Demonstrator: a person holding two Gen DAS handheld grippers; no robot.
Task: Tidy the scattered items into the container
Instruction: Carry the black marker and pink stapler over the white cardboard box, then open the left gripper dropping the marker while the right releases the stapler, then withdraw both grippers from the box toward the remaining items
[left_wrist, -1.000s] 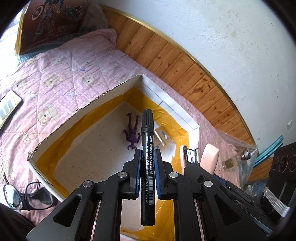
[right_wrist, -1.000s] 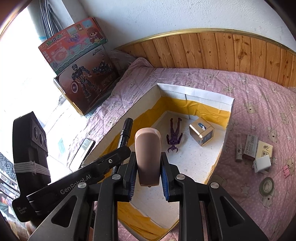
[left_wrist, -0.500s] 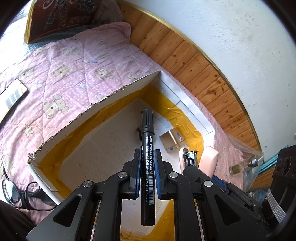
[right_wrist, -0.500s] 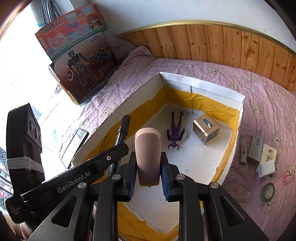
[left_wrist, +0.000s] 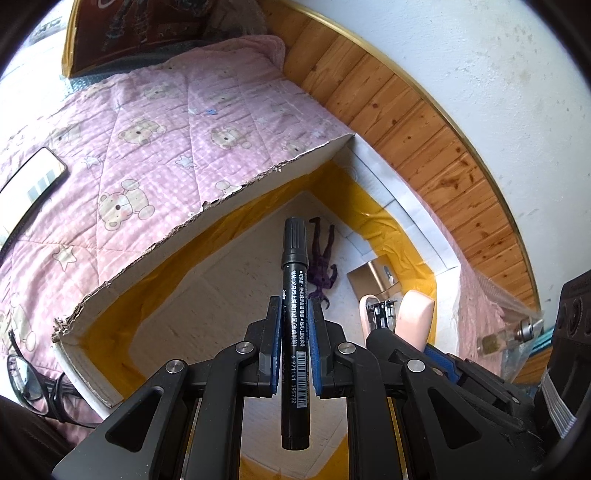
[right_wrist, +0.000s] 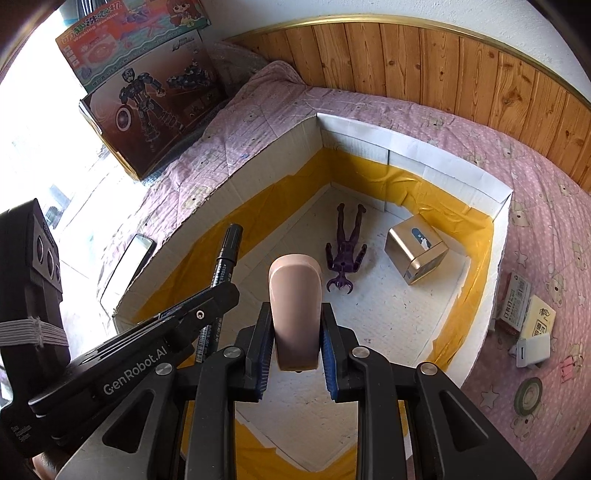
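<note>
My left gripper is shut on a black marker and holds it above the open cardboard box with yellow-taped inner walls. My right gripper is shut on a pink stapler and hovers over the same box. A purple figure and a gold cube box lie on the box floor. The right gripper with the stapler shows in the left wrist view, and the left gripper with the marker shows in the right wrist view.
Small cartons, a tape roll and a pink clip lie on the pink quilt right of the box. A phone lies left of it, glasses nearby. Toy boxes lean at the back left. A glass bottle lies at right.
Both grippers have moved lower and closer over the box, still holding the marker and the stapler. The box interior looks larger in both views.
</note>
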